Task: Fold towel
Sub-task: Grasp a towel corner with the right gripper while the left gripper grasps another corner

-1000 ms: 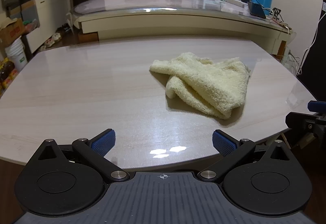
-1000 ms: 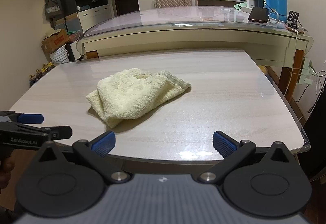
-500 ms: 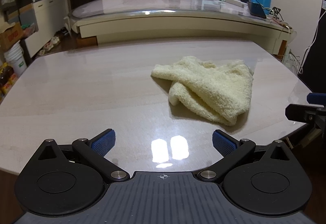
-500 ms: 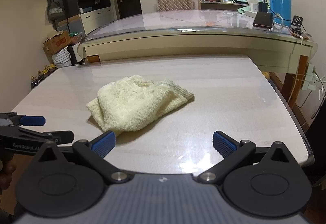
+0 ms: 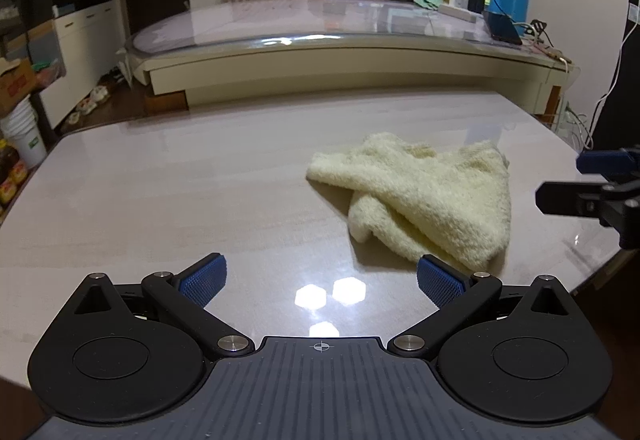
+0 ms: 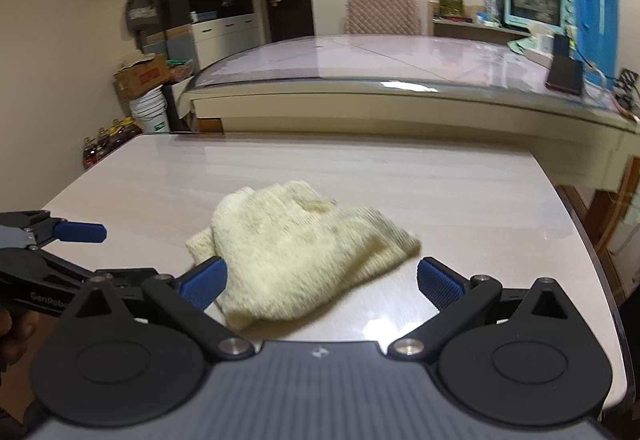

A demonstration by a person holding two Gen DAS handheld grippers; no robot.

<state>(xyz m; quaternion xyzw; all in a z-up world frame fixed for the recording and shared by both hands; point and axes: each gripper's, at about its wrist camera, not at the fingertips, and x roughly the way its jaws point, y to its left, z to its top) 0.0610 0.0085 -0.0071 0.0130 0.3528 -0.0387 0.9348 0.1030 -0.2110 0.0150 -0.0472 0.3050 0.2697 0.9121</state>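
On glossy table (image 5: 160,199): crumpled towel (image 5: 420,195); 2nd table (image 5: 320,23) behind.

Both the left gripper (image 5: 321,280) and right gripper (image 6: 322,278) have moved closer to the crumpled towel (image 6: 304,248), fingers spread.
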